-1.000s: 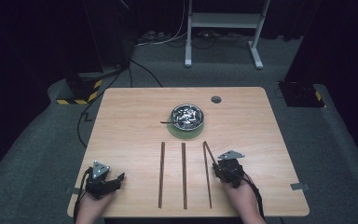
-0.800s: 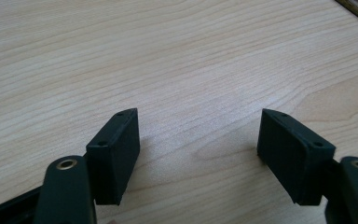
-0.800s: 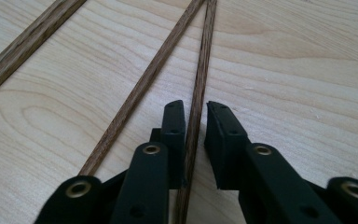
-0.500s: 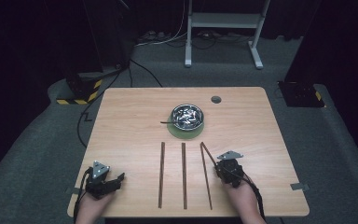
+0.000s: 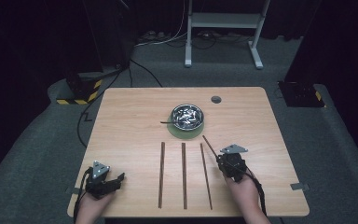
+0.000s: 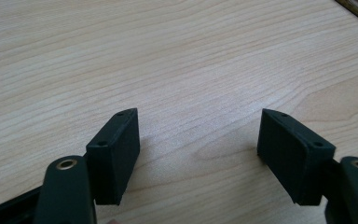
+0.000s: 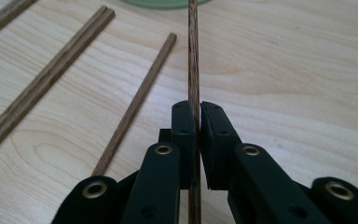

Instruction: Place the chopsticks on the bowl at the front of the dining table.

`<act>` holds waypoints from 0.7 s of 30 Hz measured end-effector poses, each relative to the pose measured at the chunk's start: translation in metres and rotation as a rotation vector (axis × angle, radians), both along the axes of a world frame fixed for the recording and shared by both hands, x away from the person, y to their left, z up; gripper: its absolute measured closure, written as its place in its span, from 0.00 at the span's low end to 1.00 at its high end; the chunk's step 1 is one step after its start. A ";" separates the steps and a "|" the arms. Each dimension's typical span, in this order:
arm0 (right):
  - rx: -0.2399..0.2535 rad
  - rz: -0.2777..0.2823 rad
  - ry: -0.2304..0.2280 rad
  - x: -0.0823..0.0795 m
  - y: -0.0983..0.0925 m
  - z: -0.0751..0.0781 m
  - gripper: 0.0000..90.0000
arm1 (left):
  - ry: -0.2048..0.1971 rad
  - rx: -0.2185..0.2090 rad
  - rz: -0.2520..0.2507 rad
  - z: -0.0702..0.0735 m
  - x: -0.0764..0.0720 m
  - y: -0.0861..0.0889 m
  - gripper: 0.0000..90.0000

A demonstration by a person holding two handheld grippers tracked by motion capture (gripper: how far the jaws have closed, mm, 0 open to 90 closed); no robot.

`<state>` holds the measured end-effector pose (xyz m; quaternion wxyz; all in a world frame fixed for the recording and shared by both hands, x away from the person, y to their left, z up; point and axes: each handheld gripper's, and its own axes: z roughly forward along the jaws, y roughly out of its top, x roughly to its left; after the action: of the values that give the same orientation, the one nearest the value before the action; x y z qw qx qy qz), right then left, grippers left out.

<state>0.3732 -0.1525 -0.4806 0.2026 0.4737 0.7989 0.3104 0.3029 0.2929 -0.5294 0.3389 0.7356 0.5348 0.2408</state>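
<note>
A light wooden table (image 5: 135,121) carries everything in the high view. Toward its far middle sits a metal bowl (image 5: 187,115) on a green mat (image 5: 186,132), with a thin dark stick (image 5: 167,122) poking out of the bowl to the left.

Nearer the person, three wooden sticks lie side by side along the table: a left stick (image 5: 161,173), a middle stick (image 5: 183,174) and a right stick (image 5: 206,175), apart from one another.

The right gripper (image 5: 223,161) is at the right of these, held in the person's right hand (image 5: 240,190). Its jaws have just been closing and are now pressed onto a fourth wooden stick (image 7: 194,56). The stick runs straight out between the pads toward the green mat, slanting away from the other three in the high view.

The left gripper (image 6: 198,144) rests low over bare wood near the table's front left corner, held in the left hand (image 5: 92,205), its jaws spread wide with nothing between them.
</note>
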 end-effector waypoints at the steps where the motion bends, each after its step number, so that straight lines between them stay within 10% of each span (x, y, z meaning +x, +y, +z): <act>1: 0.001 0.002 -0.014 0.001 0.001 0.002 0.94 | 0.000 -0.002 -0.001 0.000 0.000 0.000 0.33; 21: 0.045 0.029 -0.096 0.032 0.030 0.044 0.94 | 0.001 -0.001 -0.008 0.000 0.001 0.000 0.33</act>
<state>0.4050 -0.1223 -0.4363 0.2257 0.4511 0.7878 0.3535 0.3034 0.2929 -0.5294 0.3400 0.7376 0.5322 0.2388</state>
